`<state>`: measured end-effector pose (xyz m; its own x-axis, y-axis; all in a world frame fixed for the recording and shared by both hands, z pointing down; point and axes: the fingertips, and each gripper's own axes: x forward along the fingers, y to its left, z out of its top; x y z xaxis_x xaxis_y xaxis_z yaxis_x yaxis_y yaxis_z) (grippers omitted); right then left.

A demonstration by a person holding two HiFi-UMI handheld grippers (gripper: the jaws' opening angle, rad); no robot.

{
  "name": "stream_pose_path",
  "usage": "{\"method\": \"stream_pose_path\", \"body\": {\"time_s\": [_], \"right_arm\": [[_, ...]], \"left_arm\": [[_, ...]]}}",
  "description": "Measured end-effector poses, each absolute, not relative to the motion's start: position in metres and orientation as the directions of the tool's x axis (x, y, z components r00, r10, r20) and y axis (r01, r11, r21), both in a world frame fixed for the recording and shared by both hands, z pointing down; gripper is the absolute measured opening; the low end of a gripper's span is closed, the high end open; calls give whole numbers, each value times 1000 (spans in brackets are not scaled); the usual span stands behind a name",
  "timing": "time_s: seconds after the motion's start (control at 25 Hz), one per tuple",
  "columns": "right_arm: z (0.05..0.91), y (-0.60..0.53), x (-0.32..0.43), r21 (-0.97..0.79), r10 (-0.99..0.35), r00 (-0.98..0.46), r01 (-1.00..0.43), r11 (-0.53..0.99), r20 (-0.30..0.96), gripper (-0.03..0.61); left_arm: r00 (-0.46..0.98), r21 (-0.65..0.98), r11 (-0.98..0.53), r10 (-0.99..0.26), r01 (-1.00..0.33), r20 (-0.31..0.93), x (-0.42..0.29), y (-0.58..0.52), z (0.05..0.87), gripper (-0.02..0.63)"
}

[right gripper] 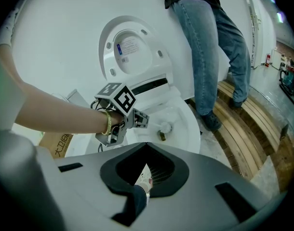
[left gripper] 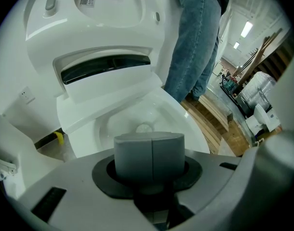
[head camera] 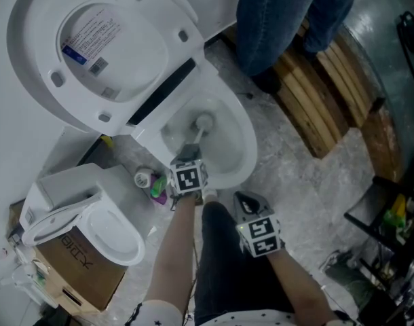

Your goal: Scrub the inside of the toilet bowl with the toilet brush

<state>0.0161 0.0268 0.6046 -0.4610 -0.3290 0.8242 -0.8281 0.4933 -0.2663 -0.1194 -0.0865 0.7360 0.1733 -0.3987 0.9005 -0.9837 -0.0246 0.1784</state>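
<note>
The white toilet [head camera: 244,156] stands with its lid [head camera: 98,46] raised. The toilet brush's pale head [head camera: 203,121] is down inside the bowl, and its grey handle runs back to my left gripper [head camera: 191,153], which is shut on it. In the left gripper view the handle end [left gripper: 149,154] fills the jaws, with the brush head [left gripper: 144,128] beyond it in the bowl [left gripper: 185,124]. My right gripper [head camera: 250,201] hangs back from the bowl's near rim, over my dark trouser leg; it looks open and holds nothing. The right gripper view shows the left gripper [right gripper: 139,119] above the bowl and the brush head [right gripper: 164,127].
A person in jeans [head camera: 281,19] stands just right of the toilet on a wooden pallet [head camera: 322,94]. Left of the bowl are small bottles [head camera: 153,182] on the floor and a second white toilet [head camera: 91,216] on a cardboard box [head camera: 71,263]. A black rack [head camera: 390,216] is at the right.
</note>
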Motion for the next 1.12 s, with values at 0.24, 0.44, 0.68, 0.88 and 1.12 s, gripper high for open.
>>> {"method": "stream_pose_path", "body": {"time_s": [0.24,0.44,0.68,0.88,1.12], "right_arm": [[606,21,15,-267,-328,-465,-824,500,822,7],[606,17,16,-264,-330,-463,-826,498,823,6],[606,15,13,-265,-328,-467,-821,505,821,6],[603,14,11,-263,-329,-472,-816,515,818,6],[596,12,17,-253,-345,-467,-819,515,814,6]], "left_arm": [[153,164,-7,-408,-986,900,-133,-92,736,152],[149,163,0,-404,-987,902,-139,-93,736,152],[124,148,29,-407,-989,905,-149,-93,735,152],[110,144,55,-401,-988,909,-155,-86,734,152],[97,133,62,-399,-989,912,-159,-79,731,152]]}}
